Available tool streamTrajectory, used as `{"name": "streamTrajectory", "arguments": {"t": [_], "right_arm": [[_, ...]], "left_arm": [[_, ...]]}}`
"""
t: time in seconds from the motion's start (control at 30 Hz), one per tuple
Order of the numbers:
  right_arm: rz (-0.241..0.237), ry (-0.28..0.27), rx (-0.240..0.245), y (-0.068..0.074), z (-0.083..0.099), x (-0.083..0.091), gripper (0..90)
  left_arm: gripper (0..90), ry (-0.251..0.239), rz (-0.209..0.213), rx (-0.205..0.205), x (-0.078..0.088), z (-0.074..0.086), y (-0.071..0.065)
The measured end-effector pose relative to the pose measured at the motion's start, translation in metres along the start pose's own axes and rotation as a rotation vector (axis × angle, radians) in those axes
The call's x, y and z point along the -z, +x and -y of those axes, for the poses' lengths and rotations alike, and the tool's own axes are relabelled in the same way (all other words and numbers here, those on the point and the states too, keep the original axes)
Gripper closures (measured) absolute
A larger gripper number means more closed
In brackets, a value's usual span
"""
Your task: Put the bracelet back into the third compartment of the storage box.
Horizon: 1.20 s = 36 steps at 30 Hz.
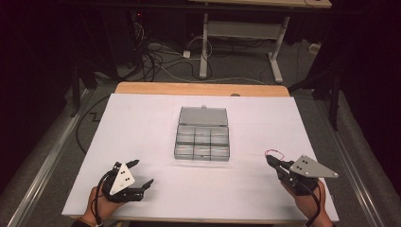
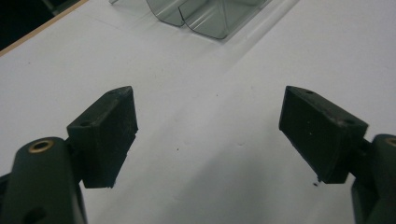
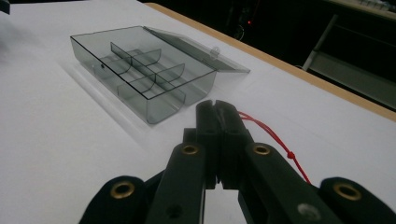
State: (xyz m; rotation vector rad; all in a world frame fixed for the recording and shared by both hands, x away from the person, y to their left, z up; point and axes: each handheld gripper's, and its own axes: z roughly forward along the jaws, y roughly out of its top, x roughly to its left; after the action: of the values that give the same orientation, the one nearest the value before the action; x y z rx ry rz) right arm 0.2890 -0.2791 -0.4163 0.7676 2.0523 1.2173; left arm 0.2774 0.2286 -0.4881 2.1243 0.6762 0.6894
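A clear grey compartment box [image 1: 202, 142] lies in the middle of the white table top [image 1: 142, 118], its lid folded open toward the far side and its cells empty. My right gripper [image 1: 270, 160] rests at the near right with its jaws closed together on a thin red string [image 1: 275, 153]. In the right gripper view the red string [image 3: 275, 137] trails from the shut tips [image 3: 215, 105] across the sheet, and the box [image 3: 140, 70] sits ahead to the left. My left gripper [image 1: 143, 171] lies at the near left, open and empty [image 2: 208, 121]. A corner of the box [image 2: 205, 16] shows beyond it.
The white sheet covers a wooden table whose far edge [image 1: 198, 88] shows bare. Beyond it stand another table's legs [image 1: 204, 47] and a tangle of cables [image 1: 156, 59] on the floor. A person's hands hold both grippers at the near edge.
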Motion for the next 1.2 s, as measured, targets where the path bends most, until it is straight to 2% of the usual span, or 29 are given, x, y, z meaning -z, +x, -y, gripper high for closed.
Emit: {"name": "streamTrajectory", "arguments": {"t": [0.4, 0.9, 1.2], "right_arm": [[-0.032, -0.023, 0.033, 0.008, -0.014, -0.008, 90.0], [-0.073, -0.044, 0.059, 0.019, -0.032, -0.028, 90.0], [-0.085, -0.047, 0.069, 0.020, -0.040, -0.043, 90.0]], "left_arm": [[18.4, 0.003, 0.001, -0.002, 0.000, 0.000, 0.000], [18.4, 0.000, 0.004, 0.001, 0.001, 0.000, 0.000], [18.4, 0.002, 0.002, -0.004, 0.001, 0.001, 0.001]]}}
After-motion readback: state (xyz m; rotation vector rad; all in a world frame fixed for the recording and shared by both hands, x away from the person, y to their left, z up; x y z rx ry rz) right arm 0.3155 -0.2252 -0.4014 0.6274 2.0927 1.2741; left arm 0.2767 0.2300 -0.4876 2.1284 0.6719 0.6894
